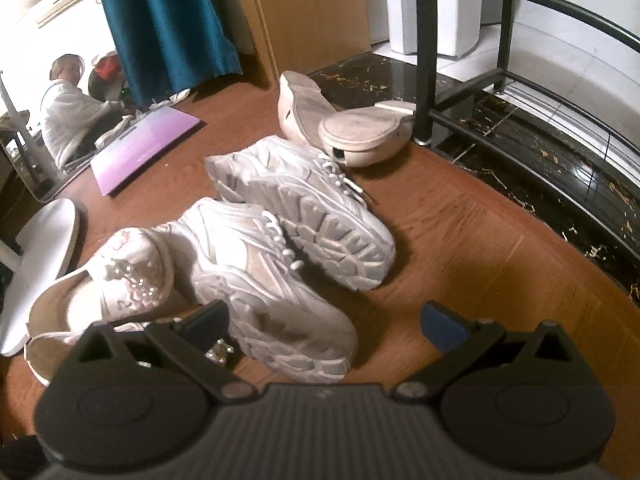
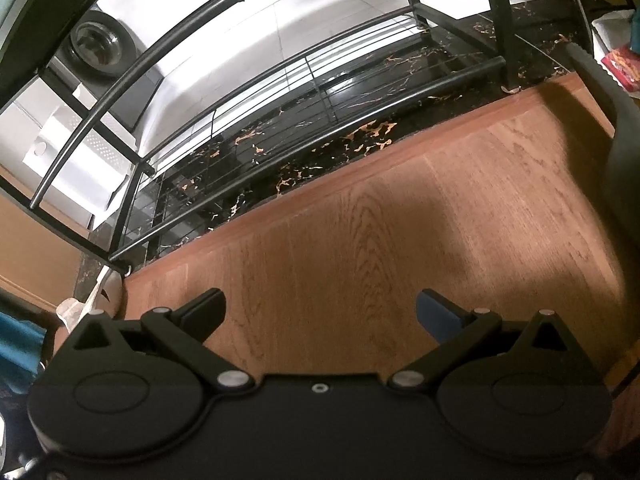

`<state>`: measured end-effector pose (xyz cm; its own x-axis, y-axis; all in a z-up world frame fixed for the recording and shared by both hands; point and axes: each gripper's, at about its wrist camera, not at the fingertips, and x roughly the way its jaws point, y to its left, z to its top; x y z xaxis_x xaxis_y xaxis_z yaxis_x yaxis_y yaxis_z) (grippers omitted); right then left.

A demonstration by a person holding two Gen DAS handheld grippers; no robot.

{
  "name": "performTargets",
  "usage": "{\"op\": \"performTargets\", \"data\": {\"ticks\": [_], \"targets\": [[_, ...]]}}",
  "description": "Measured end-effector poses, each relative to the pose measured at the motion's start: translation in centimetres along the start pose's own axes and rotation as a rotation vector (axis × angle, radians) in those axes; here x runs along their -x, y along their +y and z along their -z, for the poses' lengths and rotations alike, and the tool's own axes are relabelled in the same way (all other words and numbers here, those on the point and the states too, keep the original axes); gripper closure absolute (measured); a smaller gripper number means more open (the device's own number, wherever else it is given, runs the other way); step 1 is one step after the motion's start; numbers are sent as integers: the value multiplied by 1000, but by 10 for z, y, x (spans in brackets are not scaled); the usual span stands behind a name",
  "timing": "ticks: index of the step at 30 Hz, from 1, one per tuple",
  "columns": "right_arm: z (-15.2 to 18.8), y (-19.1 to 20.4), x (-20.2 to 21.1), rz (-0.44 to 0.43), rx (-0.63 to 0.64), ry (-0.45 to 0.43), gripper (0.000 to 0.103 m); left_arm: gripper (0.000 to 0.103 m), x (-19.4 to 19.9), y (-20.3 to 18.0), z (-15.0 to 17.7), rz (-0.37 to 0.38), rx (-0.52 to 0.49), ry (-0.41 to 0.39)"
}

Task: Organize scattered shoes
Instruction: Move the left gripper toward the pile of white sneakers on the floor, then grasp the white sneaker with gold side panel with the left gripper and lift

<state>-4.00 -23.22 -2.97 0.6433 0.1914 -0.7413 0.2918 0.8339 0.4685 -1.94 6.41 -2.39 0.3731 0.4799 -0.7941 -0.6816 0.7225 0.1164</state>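
Observation:
Shoes lie scattered on the wooden floor in the left wrist view. A white sneaker (image 1: 260, 288) lies just ahead of my left gripper (image 1: 326, 320), which is open and holds nothing. A second white sneaker (image 1: 316, 216) lies on its side, sole showing. A pearl-trimmed white sandal (image 1: 108, 300) sits at the left beside the near sneaker. Two beige shoes (image 1: 340, 124) lie overturned farther back, by the black metal shoe rack (image 1: 500, 80). In the right wrist view my right gripper (image 2: 320, 316) is open over bare floor, facing the empty shoe rack (image 2: 320, 80).
A purple board (image 1: 144, 148) lies on the floor at the back left, near a teal curtain (image 1: 168, 20). A person in white sits far left (image 1: 68, 108). A white curved stool base (image 1: 40, 248) stands at the left. Black marble flooring (image 2: 320, 148) runs under the rack.

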Motion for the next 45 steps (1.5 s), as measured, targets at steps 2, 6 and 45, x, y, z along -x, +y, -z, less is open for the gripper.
{"op": "performTargets", "data": {"ticks": [2,6,45], "targets": [[0,0,0,2,0,2,0,1,-1,1,-1,-4,6,6],[0,0,-1,4,4,4,0,1,-6,5,-2,-22,35,25],[3,-4,-10,-4,-38,58,0,3,-133,39,-23,-188,90,421]]}}
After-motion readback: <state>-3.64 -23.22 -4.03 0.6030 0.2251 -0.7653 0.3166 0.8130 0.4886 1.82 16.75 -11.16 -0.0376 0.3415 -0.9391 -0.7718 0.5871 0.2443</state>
